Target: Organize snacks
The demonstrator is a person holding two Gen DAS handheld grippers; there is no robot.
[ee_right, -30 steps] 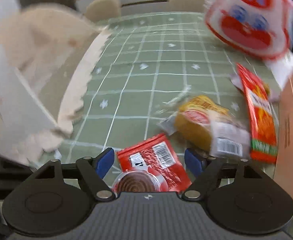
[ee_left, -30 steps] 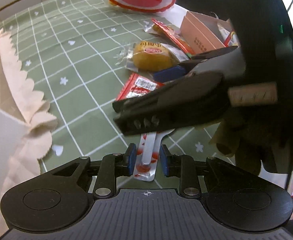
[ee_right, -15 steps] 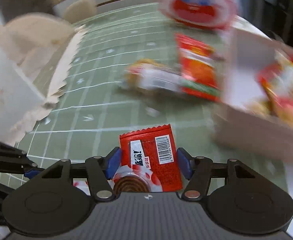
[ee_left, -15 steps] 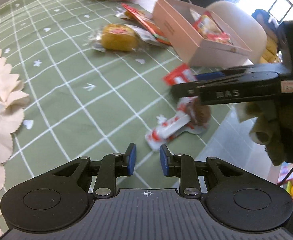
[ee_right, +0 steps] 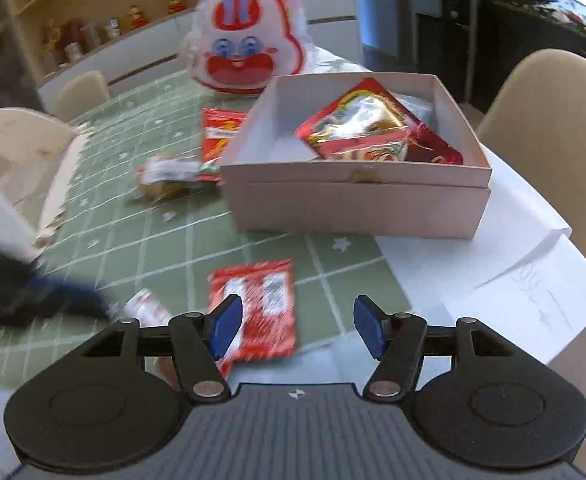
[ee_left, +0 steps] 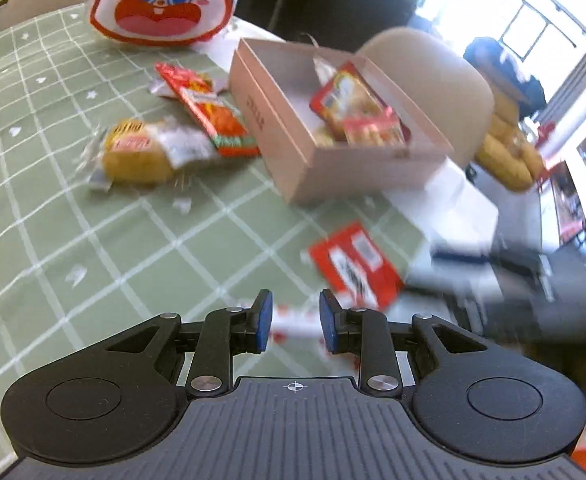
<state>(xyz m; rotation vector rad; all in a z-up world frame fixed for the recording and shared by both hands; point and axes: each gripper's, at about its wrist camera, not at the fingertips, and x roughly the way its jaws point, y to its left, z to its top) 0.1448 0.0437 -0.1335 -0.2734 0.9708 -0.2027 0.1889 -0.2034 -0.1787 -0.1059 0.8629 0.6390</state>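
Over on the green grid tablecloth (ee_left: 93,248), from the left wrist view, far left: a yellow cake (ee_left: 141,156) in a clear wrapper, red label across it, print too blurred to read. Just beside it to the right, a long red and orange snack packet (ee_left: 209,112) lies slanted, its lower end overlapping the cake's wrapper. Behind them at the table's far edge stands a big white bag with a red cartoon rabbit face (ee_left: 161,4), blue eyes, wide red mouth. Right again, the pale pink box (ee_left: 277,120), lid off, holds several shiny red and gold packets (ee_left: 349,100); there is small writing on its side wall, not legible.

Nearer the camera, a flat red sachet (ee_left: 353,264) with white panels and what looks like a barcode lies on the cloth close to the table edge, smeared by motion. A red-and-white wrapper (ee_left: 293,322) sits low between the fingers of the left gripper (ee_left: 295,322), whose blue pads stand a narrow gap apart; whether they touch the wrapper, I cannot tell.

From the right wrist view: the red sachet (ee_right: 257,312) lies in front of the pink box (ee_right: 357,200), well short of it, a white sheet of paper (ee_right: 513,280) off to the right. The right gripper (ee_right: 297,326) is spread wide, its left pad (ee_right: 225,326) over the sachet's edge, gripping nothing.
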